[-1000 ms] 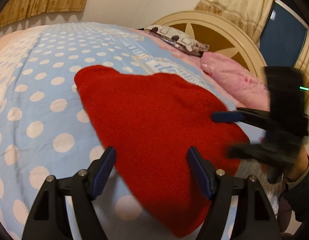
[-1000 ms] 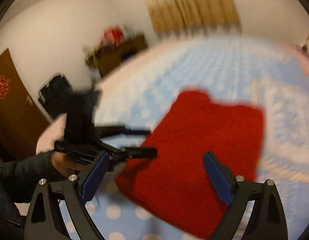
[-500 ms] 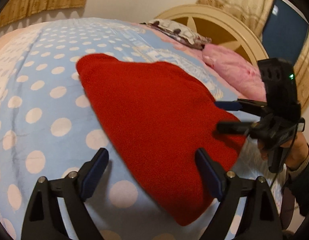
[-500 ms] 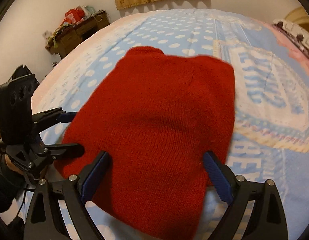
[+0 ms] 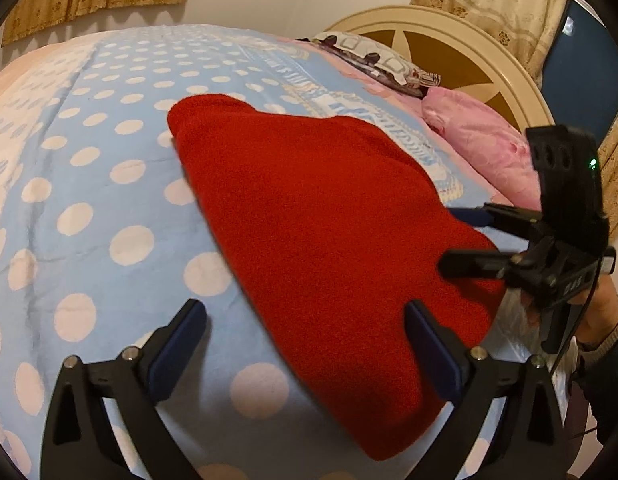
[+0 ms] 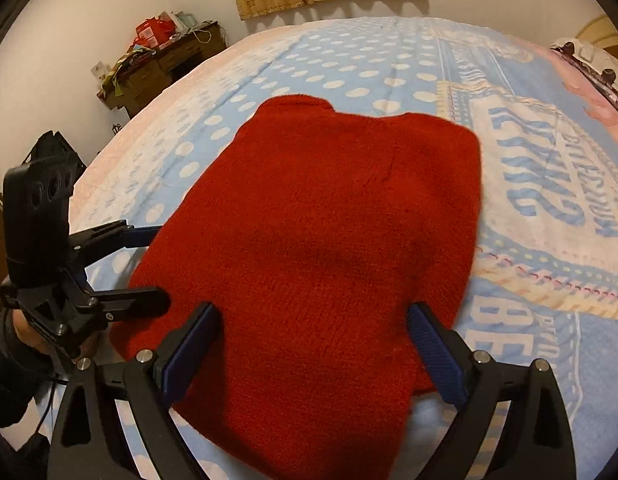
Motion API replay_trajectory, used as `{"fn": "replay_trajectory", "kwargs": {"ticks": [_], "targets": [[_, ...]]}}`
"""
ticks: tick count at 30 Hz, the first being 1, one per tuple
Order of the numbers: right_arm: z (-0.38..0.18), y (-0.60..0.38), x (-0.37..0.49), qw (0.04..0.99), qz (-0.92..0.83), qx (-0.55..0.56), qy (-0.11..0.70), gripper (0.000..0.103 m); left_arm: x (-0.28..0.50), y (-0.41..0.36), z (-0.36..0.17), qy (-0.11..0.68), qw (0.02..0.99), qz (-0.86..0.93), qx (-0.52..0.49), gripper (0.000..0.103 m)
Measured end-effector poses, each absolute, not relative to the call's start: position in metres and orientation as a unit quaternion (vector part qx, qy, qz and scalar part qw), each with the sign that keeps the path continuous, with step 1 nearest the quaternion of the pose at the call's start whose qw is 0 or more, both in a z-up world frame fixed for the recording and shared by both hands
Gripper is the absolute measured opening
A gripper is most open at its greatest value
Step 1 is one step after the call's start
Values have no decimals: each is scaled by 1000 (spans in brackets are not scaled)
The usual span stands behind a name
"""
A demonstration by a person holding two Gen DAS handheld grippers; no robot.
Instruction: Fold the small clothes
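Lying flat on the light-blue bedspread w/ white polka dots (image 5: 109,208), the red knitted garment (image 5: 321,216) is spread across the middle of the bed, folded into a rough rectangle, its near edge closest to both tools. Left gripper (image 5: 305,344), black frame w/ blue pads, has jaws opening, spread wide: the garment's near corner lies partly in the gap betw. them, right pad over the red knit, left pad over bare bedspread, neither pressing on it. Right gripper (image 6: 313,344), same build, also gapes wide w/ the garment's near edge betw. its pads; not clamped on the fabric. In the right wrist view the left tool shows at the garment's left edge, a hand in a dark sleeve (image 6: 17,360) behind it. Pink pillow (image 5: 485,152) and patterned grey-white pillow (image 5: 373,56) sit by the cream rounded headboard (image 5: 461,52), well apart from the garment. Cluttered wooden desk (image 6: 161,60) stands by the far wall.
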State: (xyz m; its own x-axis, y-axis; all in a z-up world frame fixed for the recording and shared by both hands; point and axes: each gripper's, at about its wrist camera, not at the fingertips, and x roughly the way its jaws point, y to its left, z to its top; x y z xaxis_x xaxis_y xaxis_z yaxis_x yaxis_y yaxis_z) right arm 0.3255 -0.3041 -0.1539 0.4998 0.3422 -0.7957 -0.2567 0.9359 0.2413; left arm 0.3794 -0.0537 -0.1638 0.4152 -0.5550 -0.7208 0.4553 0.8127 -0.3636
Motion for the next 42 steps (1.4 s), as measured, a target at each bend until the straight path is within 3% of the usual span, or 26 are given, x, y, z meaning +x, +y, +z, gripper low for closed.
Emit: {"fn": "replay_trajectory", "kwargs": {"ticks": [8,13,22,27,39,40,42], "targets": [[-132,-345,333,883,153,111,430,95,384,-60,-161,454,839,-297,-40,103],[-154,-361,359,850,122,159,487,95,393,-65,-160,455,837,-300,-42,103],[-187,-348,385,839,185,145,490,95,412,-71,-170,470,827,-300,-69,103],[-190,-363,395,830,197,217,475,95,413,-72,-172,469,827,-302,-74,103],[-189,-336,393,850,174,153,474,98,420,-68,-174,469,820,-315,-93,103],[-188,-334,393,849,181,154,471,95,420,-67,-174,468,819,-317,-97,101],[-187,-331,392,844,204,167,468,70,420,-64,-173,463,817,-325,-110,87]]}}
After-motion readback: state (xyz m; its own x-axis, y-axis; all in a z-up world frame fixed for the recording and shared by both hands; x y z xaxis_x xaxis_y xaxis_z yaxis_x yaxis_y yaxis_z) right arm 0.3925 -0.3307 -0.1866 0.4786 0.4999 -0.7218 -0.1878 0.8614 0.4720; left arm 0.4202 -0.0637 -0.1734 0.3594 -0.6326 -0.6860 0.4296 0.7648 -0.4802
